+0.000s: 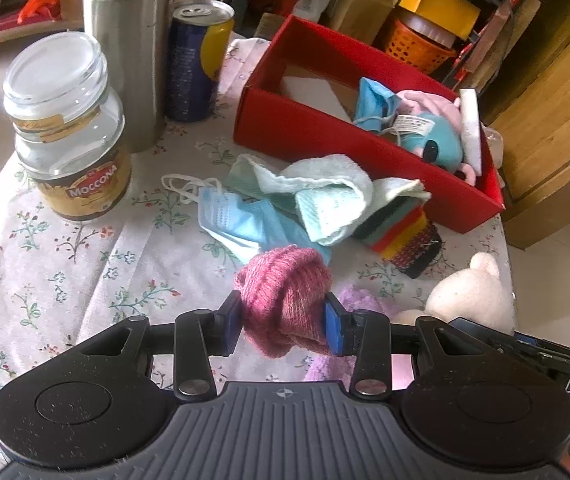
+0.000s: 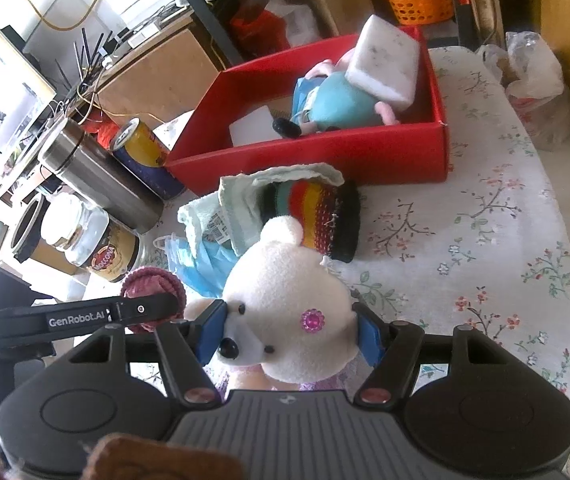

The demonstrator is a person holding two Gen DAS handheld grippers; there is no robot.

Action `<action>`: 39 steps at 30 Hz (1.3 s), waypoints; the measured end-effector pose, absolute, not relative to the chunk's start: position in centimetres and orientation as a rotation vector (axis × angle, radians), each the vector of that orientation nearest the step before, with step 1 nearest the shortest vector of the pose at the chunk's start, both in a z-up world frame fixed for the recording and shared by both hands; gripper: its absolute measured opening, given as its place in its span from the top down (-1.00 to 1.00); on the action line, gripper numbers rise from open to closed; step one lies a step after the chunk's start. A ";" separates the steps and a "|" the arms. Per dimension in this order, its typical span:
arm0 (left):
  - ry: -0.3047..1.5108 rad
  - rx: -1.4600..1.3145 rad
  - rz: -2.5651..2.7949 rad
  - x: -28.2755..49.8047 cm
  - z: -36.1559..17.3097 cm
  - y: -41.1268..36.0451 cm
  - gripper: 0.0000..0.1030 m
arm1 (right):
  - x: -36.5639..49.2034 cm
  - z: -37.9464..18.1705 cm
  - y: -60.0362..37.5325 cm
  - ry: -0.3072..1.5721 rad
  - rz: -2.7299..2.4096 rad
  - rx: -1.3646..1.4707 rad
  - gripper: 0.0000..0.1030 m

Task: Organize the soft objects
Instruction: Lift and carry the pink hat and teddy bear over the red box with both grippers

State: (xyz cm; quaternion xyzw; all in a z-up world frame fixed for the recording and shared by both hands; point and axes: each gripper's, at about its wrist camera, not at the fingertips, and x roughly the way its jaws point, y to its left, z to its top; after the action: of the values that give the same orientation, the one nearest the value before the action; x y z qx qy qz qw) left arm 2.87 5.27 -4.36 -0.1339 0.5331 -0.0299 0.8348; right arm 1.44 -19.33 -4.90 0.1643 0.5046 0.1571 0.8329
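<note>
My left gripper (image 1: 283,320) is shut on a balled pink knitted sock (image 1: 285,300), held just above the floral tablecloth. My right gripper (image 2: 291,336) is shut on the head of a white plush bear (image 2: 289,304), which also shows at the right of the left wrist view as the bear (image 1: 473,292). Behind both stands a red box (image 1: 349,140) holding a pink and blue plush toy (image 2: 333,100), a white sponge (image 2: 385,60) and a blue face mask (image 1: 373,100). On the table lie a pale green cloth (image 1: 325,192), a blue face mask (image 1: 241,220) and a striped knitted pouch (image 2: 317,212).
A glass Moccona jar (image 1: 69,128), a steel flask (image 1: 129,40) and a drink can (image 1: 197,60) stand at the table's left back. A plastic bag (image 2: 533,72) sits at the far right edge. Shelves, an orange basket (image 2: 417,0) and wooden furniture crowd the background.
</note>
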 end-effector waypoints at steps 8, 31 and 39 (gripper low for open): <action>1.107 -0.290 -0.099 2.2 -3.4 4.7 0.18 | 0.3 -4.6 -20.0 1.063 0.328 0.349 0.26; 0.938 -0.386 -0.130 4.0 1.6 5.5 0.17 | 1.2 -0.2 -22.4 0.913 0.320 0.426 0.26; 0.890 -0.399 -0.134 5.4 2.9 4.9 0.16 | 2.5 1.6 -22.9 0.847 0.305 0.447 0.26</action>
State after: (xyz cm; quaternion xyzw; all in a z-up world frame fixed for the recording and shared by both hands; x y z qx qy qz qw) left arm 5.45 4.89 2.88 -0.1917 0.4273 -0.0645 0.8812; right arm 2.46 -22.88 1.57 0.2143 0.4060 0.1463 0.8763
